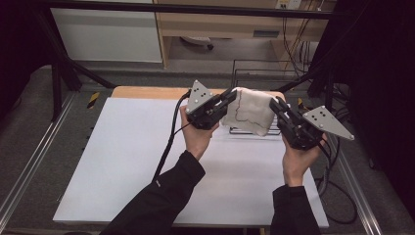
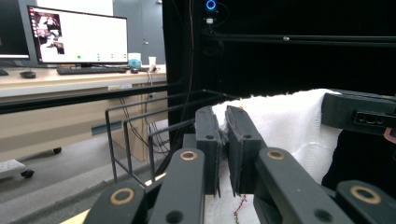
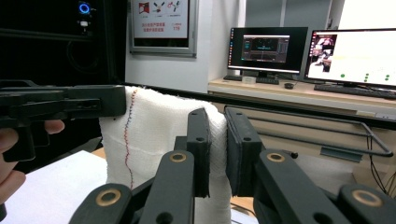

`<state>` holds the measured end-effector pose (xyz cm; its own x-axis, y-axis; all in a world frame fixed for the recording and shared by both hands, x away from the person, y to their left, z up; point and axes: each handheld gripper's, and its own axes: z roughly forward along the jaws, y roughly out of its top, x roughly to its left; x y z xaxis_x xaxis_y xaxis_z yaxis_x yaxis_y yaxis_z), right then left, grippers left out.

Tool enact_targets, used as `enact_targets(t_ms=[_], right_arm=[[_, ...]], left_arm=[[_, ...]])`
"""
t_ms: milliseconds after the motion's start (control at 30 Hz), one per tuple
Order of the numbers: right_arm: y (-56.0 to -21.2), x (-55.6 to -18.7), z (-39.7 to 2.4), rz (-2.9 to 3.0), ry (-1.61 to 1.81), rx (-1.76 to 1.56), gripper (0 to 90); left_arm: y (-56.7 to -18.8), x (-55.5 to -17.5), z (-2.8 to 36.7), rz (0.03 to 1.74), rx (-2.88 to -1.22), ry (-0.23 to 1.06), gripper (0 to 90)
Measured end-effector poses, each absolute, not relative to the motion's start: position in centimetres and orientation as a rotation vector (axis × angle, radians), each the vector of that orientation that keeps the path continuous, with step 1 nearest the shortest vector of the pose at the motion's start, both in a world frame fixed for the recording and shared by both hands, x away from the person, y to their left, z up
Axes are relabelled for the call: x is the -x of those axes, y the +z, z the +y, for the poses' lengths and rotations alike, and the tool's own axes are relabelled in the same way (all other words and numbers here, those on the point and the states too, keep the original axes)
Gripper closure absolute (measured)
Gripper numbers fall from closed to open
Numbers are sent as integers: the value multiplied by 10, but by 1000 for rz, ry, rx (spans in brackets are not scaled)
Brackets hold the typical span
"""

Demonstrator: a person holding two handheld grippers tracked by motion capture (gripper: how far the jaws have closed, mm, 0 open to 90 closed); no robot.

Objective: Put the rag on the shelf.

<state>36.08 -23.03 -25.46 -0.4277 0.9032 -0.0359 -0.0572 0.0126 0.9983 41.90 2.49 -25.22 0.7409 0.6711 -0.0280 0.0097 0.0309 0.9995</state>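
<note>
A white towel (image 1: 249, 115) with a red stitched line hangs stretched between my two grippers, lifted over the far edge of the table. My left gripper (image 1: 230, 95) is shut on its left top corner, and the cloth (image 2: 285, 116) spreads away to the right of those jaws (image 2: 223, 114). My right gripper (image 1: 276, 104) is shut on the right top corner, where fabric (image 3: 154, 126) is pinched between its jaws (image 3: 217, 116). Each gripper view also shows the other gripper farther off: the right gripper (image 2: 362, 114) and the left gripper (image 3: 70, 105).
A black wire rack (image 1: 254, 131) stands just under and behind the towel at the table's far edge; its bars (image 2: 135, 135) rise close to the jaws. A white mat (image 1: 147, 161) covers the table. Desks with monitors (image 3: 355, 51) stand beyond.
</note>
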Motion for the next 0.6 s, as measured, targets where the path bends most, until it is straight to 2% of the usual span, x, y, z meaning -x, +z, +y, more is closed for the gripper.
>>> enact_targets(t_ms=[600], right_arm=[[-230,-380,-232,1430,1535,-890,812]], left_arm=[[-232,-433,18,590,-1415,591,838]])
